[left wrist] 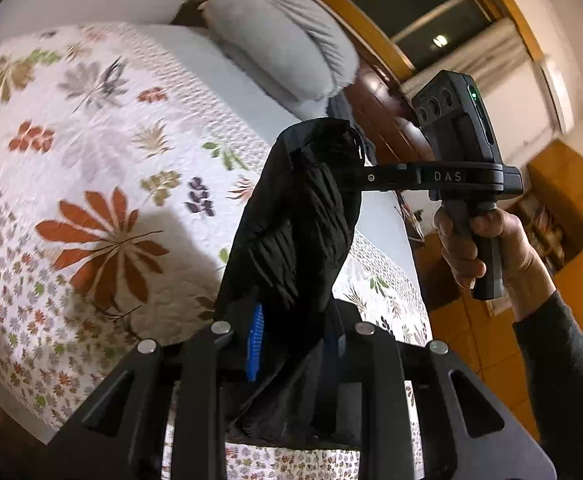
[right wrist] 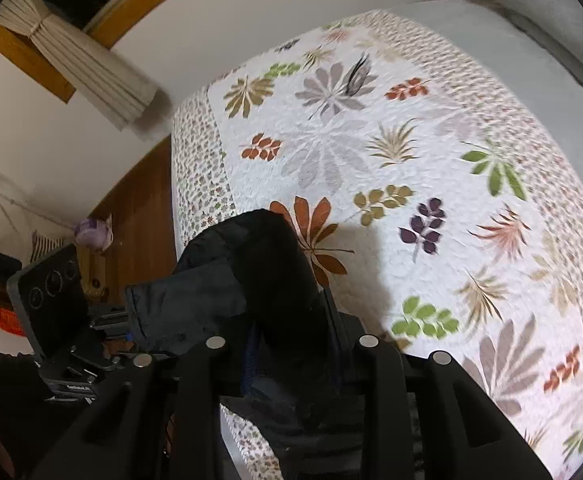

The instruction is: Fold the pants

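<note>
Both tools are clamped narrow on the black pants (left wrist: 291, 216), my left tool (left wrist: 295, 344) low on the bunch, my right tool (left wrist: 355, 160) higher, above the bed (left wrist: 103, 128). The thick cloth could slip from a pinch and fall crumpled.

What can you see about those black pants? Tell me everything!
The black pants look like thin, crinkly fabric, bunched into soft folds with a stitched hem showing in the right wrist view. They are lifted off the flowery bedspread, hanging in the air above it. The left gripper pinches one part, and the right gripper pinches another, so the cloth stretches between the two. How far they hang down is hidden, and no whole leg or waistband can be made out.
</note>
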Demonstrator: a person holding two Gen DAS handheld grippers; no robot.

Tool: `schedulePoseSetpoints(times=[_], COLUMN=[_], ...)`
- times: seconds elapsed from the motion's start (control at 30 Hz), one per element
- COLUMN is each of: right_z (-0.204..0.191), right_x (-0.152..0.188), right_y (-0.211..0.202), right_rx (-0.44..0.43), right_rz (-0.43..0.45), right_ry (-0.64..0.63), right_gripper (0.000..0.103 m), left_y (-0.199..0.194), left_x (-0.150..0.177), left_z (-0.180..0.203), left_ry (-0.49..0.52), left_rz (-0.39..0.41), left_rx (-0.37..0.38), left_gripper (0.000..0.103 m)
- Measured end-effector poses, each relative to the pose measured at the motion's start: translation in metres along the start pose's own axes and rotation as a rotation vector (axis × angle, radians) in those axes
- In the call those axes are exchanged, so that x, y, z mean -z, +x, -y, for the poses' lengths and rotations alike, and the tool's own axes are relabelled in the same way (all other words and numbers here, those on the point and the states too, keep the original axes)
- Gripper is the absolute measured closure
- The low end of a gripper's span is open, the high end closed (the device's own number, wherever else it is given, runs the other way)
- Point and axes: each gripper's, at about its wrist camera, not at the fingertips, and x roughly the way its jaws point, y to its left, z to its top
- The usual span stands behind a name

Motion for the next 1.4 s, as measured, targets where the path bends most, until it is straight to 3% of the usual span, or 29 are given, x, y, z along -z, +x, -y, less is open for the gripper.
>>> schedulePoseSetpoints(times=[0.73,1.13,1.4], right_z=[0.054,0.092,0.109], right_x=[0.143,0.221,0.255], right_y=[-0.112,-0.13,-0.127], right_rx=[0.016,0.012,-0.004], right_rz=[0.198,0.242,0.257], right_ry=[0.113,0.181,0.207], right_gripper=[0.074,0.074,0.074], left_y=[0.048,0.09,0.106], left_x=[0.05,0.1,0.126], left_z=[0.146,0.201,0.215], left_ry=[0.262,0.403,0.481], left_rz=[-0.084,-0.16,-0.186], left_rx=[0.041,0.02,-0.015], left_gripper=[0.08,0.08,0.08])
